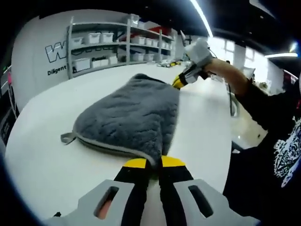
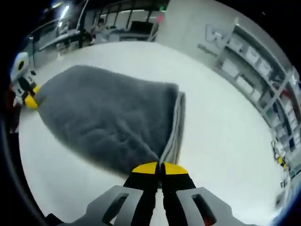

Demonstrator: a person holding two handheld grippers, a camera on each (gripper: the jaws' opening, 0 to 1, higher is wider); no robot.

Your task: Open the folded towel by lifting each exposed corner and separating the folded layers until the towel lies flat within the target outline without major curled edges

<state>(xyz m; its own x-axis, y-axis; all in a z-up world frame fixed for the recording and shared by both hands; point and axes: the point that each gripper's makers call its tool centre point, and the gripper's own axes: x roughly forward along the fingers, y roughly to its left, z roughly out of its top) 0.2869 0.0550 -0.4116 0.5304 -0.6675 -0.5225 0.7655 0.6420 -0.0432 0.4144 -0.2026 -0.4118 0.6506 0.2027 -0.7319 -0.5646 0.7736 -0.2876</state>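
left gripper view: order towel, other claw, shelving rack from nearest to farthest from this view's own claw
1. towel: its near edge pinched in the left claw, centre.
2. right claw: at the towel's far corner, upper right.
3. shelving rack: by the back wall, upper left.

Towel: grey cloth, thick fluffy pile, matt; edge bound in smoother grey tape. Tabletop: white, smooth, slight sheen noted. Left gripper: matt black jaws tipped yellow, set in grey plastic. Shelving: pale painted metal.
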